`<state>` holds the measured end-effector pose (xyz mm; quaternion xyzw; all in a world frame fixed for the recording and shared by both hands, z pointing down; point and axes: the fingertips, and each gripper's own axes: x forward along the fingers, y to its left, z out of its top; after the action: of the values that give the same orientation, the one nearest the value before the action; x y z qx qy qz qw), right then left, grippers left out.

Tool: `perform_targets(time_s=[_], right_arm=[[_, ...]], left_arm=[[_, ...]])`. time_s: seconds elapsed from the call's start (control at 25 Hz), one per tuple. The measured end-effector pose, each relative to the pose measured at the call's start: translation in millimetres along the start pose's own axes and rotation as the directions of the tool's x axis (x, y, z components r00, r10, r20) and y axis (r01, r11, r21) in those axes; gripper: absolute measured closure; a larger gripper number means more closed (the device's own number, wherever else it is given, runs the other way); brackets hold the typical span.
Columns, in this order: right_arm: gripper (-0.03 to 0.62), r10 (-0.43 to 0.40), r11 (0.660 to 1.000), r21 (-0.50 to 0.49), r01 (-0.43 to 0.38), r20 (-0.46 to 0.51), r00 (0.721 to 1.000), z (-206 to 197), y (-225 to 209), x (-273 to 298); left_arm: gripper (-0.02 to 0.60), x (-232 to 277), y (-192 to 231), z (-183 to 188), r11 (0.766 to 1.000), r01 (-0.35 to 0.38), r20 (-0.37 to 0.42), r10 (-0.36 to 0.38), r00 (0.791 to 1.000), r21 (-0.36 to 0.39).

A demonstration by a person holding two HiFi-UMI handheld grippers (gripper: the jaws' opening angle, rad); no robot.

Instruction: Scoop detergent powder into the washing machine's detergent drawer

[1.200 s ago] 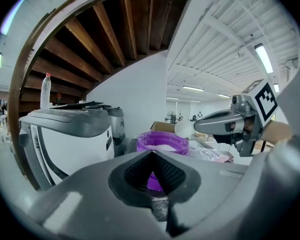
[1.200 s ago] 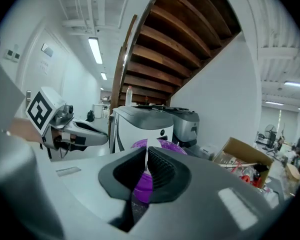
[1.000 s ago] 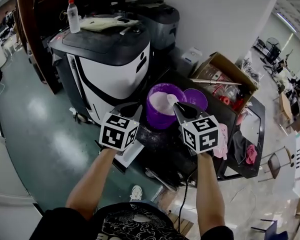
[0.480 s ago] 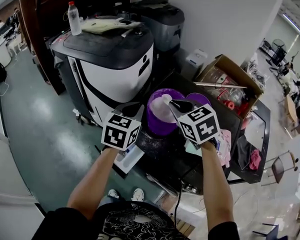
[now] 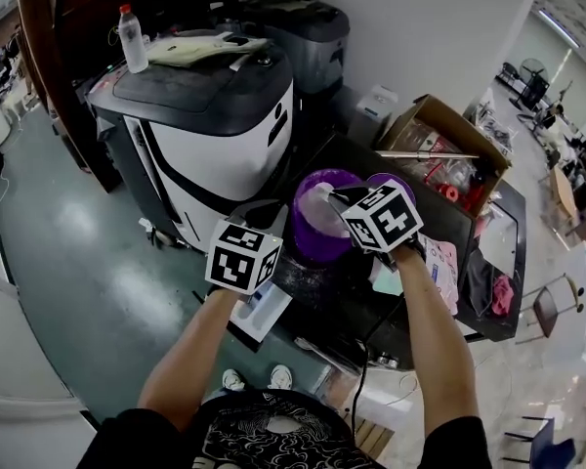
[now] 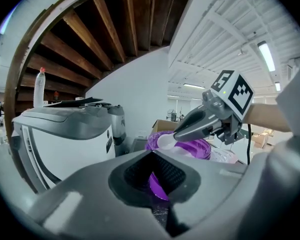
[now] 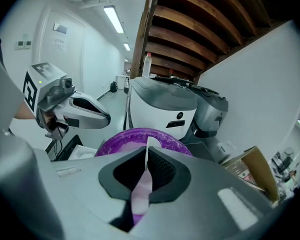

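So my right gripper (image 5: 342,198) is pinching the scoop (image 6: 165,141) handle over the purple tub (image 5: 311,247), my left gripper (image 5: 266,211) is pressed shut beside its rim, and what I reckon is the drawer (image 5: 259,313) sits down-left, under the left one.

My left gripper (image 5: 262,211) sits low ahead of my left forearm (image 5: 190,350), jaws pressed together with nothing between them. My right gripper (image 5: 340,197) hangs a little higher and near it, angled inward toward the left one, jaws clamped on the thin handle of a scoop (image 6: 166,141). Both arms reach forward, bare from the elbow down, my right forearm (image 5: 435,335) angling slightly inward
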<state>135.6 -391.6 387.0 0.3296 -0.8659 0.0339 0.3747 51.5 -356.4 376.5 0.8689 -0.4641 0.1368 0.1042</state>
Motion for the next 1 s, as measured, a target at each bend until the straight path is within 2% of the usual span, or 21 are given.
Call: perform_targets(time_s=[0.28,0.52,1.0], right_arm=[[0.557,0.006,0.999,-0.051,-0.012,-0.116,0.993,-2.9,0.0,18.2],[0.556,-0.027,0.996,-0.089,0.010,-0.192,0.981,-1.1,-6.8,26.9],[0.557,-0.001,0.997,-0.073,-0.019,-0.259,0.966,-7.4,-2.9,48.6]], left_arm=[[0.581,-4.1,6.4,-3.8,1.000,0.009,0.000,-0.009,1.000,-0.004],[0.581,-11.0,14.4,-5.2,1.000,0.008,0.001,-0.008,1.000,-0.004],[0.581,-26.7,36.3,-11.1,1.000,-0.020,-0.002,0.020,1.000,-0.012]])
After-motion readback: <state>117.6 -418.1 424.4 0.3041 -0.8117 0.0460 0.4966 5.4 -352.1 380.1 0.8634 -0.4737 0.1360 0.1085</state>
